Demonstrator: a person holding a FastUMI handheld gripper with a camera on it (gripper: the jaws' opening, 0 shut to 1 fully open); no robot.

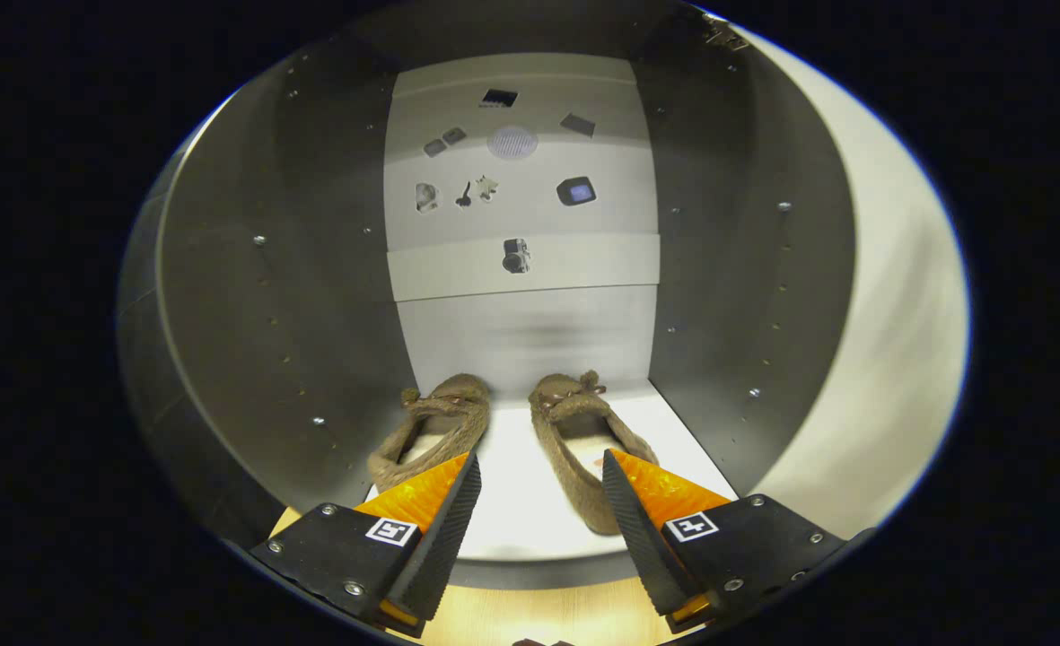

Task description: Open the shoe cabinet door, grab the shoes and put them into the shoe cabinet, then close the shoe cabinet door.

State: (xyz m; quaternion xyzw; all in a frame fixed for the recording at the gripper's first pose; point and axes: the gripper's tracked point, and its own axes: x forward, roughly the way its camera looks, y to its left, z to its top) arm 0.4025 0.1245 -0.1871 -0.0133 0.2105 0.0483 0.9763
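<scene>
I look into the open shoe cabinet (314,296), with dark side walls and a pale back panel. Two brown fuzzy shoes stand side by side on its white floor (521,502), toes toward the back. The left shoe (435,426) lies just beyond my left fingertip, the right shoe (579,449) just beyond and partly behind my right fingertip. My gripper (538,471) is open at the cabinet's front edge, with nothing between its fingers. The pale door (889,359) stands swung open on the right.
Small dark objects and a round vent (512,142) show on the pale back panel, above a shelf ledge (583,265). Light wooden flooring (530,610) lies under the gripper, in front of the cabinet.
</scene>
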